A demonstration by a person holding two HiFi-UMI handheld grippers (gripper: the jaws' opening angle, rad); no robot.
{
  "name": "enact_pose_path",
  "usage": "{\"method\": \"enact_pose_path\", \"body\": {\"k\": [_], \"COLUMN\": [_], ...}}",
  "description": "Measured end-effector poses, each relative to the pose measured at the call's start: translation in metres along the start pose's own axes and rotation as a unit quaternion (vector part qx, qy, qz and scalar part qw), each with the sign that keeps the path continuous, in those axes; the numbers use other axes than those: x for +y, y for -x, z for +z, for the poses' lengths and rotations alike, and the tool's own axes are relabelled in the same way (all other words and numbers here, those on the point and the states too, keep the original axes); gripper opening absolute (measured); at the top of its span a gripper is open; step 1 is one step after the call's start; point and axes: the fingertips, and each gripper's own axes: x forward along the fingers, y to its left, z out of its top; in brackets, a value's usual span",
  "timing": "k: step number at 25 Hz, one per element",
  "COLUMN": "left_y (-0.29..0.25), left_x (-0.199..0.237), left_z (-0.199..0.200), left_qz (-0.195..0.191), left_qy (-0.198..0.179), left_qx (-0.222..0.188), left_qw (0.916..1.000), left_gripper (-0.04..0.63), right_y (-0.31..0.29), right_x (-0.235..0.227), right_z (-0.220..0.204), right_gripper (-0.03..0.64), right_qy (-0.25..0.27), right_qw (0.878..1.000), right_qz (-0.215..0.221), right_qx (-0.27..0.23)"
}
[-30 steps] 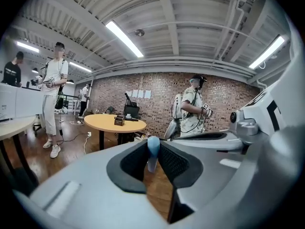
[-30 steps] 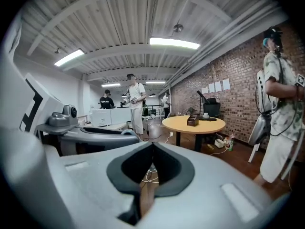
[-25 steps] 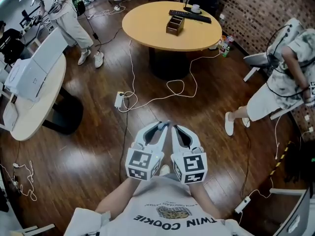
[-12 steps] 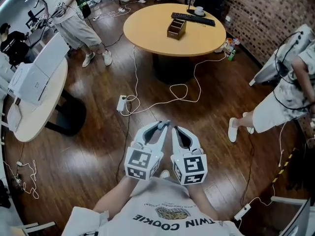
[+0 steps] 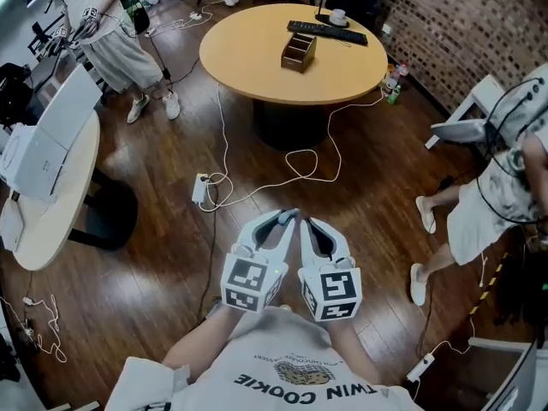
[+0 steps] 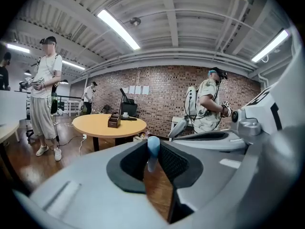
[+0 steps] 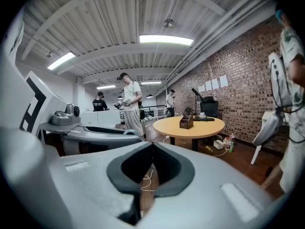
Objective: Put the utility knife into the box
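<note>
left gripper [image 5: 286, 218] is gripping the pale blue utility knife [image 6: 152, 148] between its jaws. right gripper [image 5: 306, 223] is sitting clenched and empty just beside it. the box [image 5: 298, 51] is resting on the round table [image 5: 248, 54], well apart from both.

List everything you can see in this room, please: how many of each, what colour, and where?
round table: one, yellow-tan, ahead of the person
box: one, dark brown, on the round table
keyboard: one, black, behind the box
cup: one, white, beyond the keyboard
power strip: one, white, on the wooden floor
long table: one, white, at left
other people: two, pale clothes, far left and right
knife: one, light blue, between the left gripper's jaws
left gripper: one, white, closed on the knife
right gripper: one, white, jaws together, empty
</note>
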Motion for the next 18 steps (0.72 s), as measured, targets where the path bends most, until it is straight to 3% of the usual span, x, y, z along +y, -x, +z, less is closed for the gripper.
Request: {"method": "enact_pose_path", "body": {"k": [18], "left_y": [-0.106], "left_x": [0.186], "left_z": [0.057], "left_qz": [-0.074], "left_qy": [0.002], "left_qx": [-0.004], "left_qw": [0.9973], "left_gripper": [0.072], "right_y": [-0.207], "right_x": [-0.012], "right_z": [0.071], "right_gripper": [0.0], "right_qy": [0.007], "right_qw": [0.997], "right_qz": [-0.077], "right_qx": [0.015]}}
